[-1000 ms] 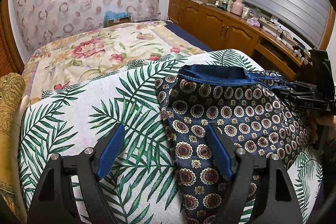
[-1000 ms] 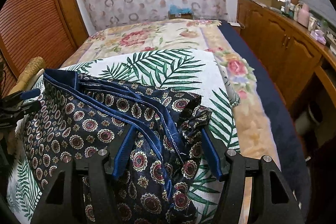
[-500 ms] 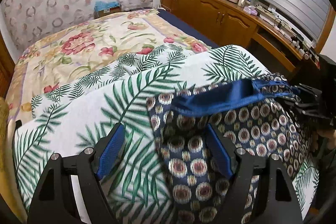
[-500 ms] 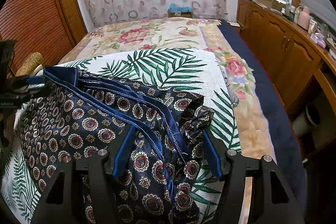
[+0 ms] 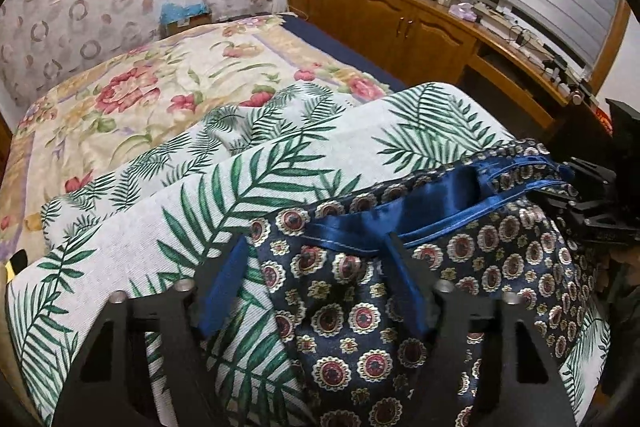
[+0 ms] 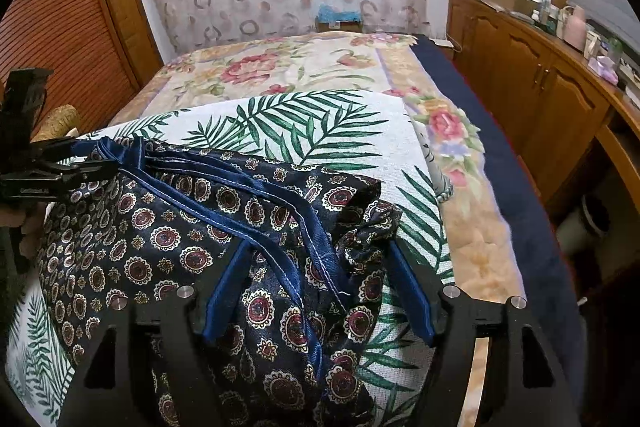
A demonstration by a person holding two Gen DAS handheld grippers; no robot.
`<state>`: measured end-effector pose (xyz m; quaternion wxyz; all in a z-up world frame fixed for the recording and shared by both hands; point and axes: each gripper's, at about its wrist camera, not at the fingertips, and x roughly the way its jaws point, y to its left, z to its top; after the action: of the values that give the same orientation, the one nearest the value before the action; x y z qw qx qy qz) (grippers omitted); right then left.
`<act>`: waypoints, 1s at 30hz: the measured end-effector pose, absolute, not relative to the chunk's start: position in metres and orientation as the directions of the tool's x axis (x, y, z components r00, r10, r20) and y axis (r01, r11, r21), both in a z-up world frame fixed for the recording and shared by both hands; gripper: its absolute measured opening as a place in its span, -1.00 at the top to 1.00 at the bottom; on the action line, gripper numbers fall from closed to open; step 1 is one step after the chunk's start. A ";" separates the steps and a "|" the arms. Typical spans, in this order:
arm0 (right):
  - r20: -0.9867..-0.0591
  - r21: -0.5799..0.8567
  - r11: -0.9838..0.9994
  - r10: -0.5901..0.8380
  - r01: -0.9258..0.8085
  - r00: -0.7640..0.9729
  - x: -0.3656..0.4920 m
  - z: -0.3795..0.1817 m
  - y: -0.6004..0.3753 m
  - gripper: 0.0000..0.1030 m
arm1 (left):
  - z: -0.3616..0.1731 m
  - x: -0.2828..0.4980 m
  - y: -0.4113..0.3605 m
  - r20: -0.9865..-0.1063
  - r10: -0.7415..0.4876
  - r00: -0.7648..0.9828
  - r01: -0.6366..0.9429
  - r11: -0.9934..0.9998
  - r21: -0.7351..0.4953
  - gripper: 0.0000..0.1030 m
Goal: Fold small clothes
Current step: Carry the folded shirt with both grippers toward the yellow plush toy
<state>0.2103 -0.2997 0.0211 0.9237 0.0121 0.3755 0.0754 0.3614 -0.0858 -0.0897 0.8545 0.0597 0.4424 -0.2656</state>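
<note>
My left gripper (image 5: 316, 267) points down at the navy medallion-print garment (image 5: 400, 291) spread on the palm-leaf cloth (image 5: 180, 223). Jaws closing, garment's left edge and blue satin waistband (image 5: 384, 215) between my blue pads (image 5: 224, 279); pads not clearly pressing fabric. Left pad sits over the leaf cloth, right pad over the garment. Far right of me, the right gripper (image 5: 588, 211) is at the waistband's other end. Ahead: floral bedspread (image 5: 132, 99). Ahead-right: wooden cabinets (image 5: 400, 23) with clutter on top.
</note>
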 end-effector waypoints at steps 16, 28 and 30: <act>-0.640 0.192 0.947 0.320 -0.258 0.699 0.193 0.025 -0.296 0.73 | -0.038 0.314 -0.072 -0.679 -0.484 0.553 0.524 0.835 -0.168 0.85; -0.509 0.191 0.923 0.383 -0.333 0.771 0.160 0.076 -0.268 0.77 | 0.023 0.248 -0.028 -0.553 -0.460 0.695 0.482 0.868 -0.117 0.86; -0.493 0.170 0.919 0.393 -0.357 0.776 0.154 0.083 -0.262 0.77 | 0.028 0.242 -0.020 -0.543 -0.444 0.713 0.468 0.878 -0.103 0.86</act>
<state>0.1539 -0.2623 0.0832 0.9418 0.0335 0.2690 0.1989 0.2415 -0.0200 0.0282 0.9253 0.0208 0.2877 -0.2462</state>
